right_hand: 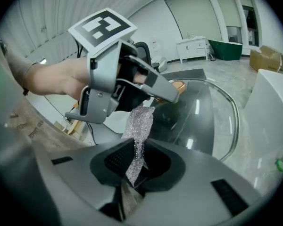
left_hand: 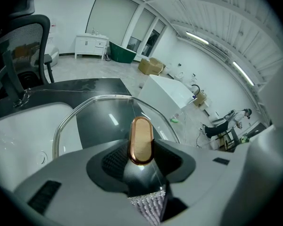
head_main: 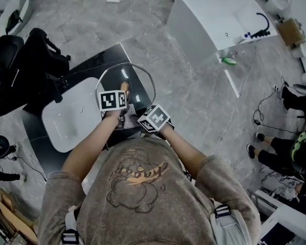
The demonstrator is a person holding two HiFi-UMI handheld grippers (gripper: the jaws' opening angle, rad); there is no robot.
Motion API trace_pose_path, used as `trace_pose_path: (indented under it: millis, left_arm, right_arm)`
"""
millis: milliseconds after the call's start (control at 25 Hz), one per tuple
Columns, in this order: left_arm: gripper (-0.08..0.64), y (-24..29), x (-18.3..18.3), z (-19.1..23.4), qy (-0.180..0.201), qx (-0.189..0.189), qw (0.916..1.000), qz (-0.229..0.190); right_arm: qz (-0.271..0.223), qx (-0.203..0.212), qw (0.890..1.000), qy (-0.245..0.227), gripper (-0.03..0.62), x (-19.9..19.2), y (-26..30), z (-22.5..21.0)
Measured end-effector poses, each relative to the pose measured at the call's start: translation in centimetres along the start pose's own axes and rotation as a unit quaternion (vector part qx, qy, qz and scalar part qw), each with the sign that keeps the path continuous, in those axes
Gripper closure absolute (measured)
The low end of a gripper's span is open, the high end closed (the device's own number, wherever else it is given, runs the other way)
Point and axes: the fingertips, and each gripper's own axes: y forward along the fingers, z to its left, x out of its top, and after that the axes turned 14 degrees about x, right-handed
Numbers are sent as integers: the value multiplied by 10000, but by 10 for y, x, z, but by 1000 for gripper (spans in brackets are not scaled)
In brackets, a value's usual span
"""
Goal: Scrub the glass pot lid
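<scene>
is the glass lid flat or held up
Held up, tilted: the left gripper is shut on the copper-coloured handle of the round clear glass pot lid; whether its rim touches the black counter, cannot tell.

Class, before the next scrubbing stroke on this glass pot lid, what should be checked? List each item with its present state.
1. Left gripper shut on the lid handle: ok.
2. Right gripper shut on the silver scrubber: ok.
3. Scrubber pressed against the glass lid: cannot tell; it hangs just under the left gripper, near the handle.
4. Lid held over the dark counter beside the white basin: ok, though its right rim comes close to the counter's edge.
5. The two grippers apart from each other: cannot tell; they are very close.
</scene>
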Motion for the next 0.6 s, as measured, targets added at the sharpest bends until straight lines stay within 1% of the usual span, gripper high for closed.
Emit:
trace_pose_path:
  millis: [120,240,320,400,480,600]
  left_arm:
    - [382,1,-1,-1,176,31,9998,-23]
    - [383,1,-1,-1,278,54,9996,-21]
    - [383,1,-1,0,269,25,9996,1]
    - [383,1,0,0,155,-26,9999,38]
    - [383,1,0,-1,72,-33,10000,55]
    - [383,1,-1,-2,158,26,9999,-9]
  right_arm:
    - [-93,132,9997,158,515,-1,14,7]
    - [-199,109,9992,333,517,-2,21,5]
    - [-328,113,9983,478,517,-2,23,2]
    - [-434,181,9972,582,515,1,27,1]
    - [-358,182,9978,524,515,6,34,3]
    - [-122,18,9993,341,515,10,44,4]
